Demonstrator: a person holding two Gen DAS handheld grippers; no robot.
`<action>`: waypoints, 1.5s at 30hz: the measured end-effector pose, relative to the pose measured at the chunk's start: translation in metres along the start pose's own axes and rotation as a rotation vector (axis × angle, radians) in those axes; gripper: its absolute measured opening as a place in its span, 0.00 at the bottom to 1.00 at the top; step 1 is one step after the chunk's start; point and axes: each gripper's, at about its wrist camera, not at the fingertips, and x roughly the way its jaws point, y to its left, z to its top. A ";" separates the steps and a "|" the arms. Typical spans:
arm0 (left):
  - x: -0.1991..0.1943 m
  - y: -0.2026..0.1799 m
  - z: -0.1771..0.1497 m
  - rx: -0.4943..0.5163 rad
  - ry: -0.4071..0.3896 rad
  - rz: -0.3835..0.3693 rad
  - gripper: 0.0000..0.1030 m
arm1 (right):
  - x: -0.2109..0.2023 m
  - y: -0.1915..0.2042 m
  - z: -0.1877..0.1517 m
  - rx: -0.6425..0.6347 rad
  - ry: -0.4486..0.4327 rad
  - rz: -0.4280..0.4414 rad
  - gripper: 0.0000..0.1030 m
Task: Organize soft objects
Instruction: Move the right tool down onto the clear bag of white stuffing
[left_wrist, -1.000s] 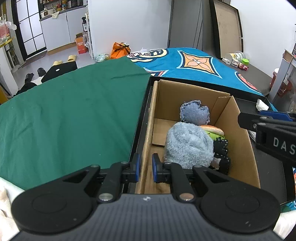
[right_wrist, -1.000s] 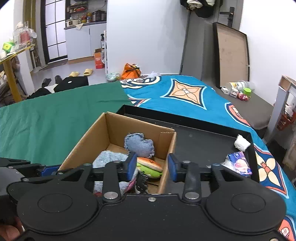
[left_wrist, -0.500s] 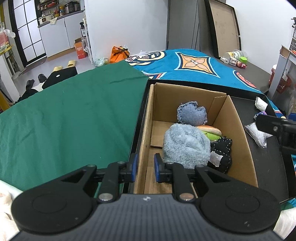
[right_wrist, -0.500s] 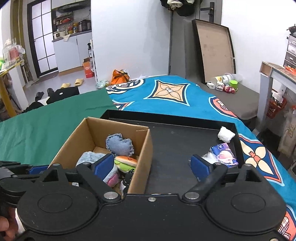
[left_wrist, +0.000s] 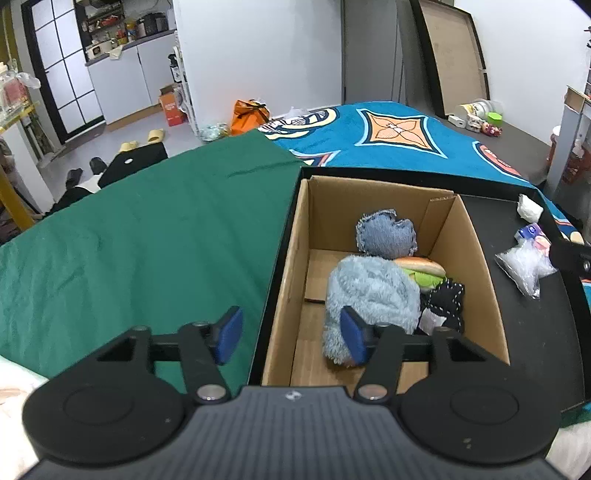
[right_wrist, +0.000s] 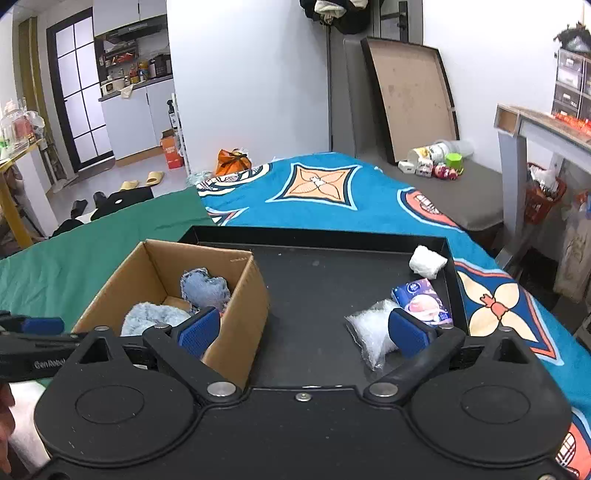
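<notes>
Where toys fill it, cardboard box (left_wrist: 476, 266) sits open.

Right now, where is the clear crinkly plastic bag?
The clear crinkly plastic bag lies on the black tray, right of the cardboard box and touching the purple tissue pack; in the right wrist view it sits by the right gripper's right finger.

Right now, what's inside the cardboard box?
The cardboard box holds a fluffy blue plush, denim heart, burger toy and black stitched item. Anything beneath them is covered.
</notes>
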 end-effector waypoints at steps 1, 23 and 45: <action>0.000 -0.002 0.001 -0.001 -0.001 0.007 0.61 | 0.002 -0.004 0.000 0.000 0.005 0.008 0.95; 0.014 -0.049 0.017 0.052 0.061 0.177 0.67 | 0.047 -0.065 -0.027 0.017 0.024 0.011 0.96; 0.030 -0.081 0.021 0.158 0.056 0.311 0.70 | 0.089 -0.082 -0.031 0.015 0.025 -0.014 0.96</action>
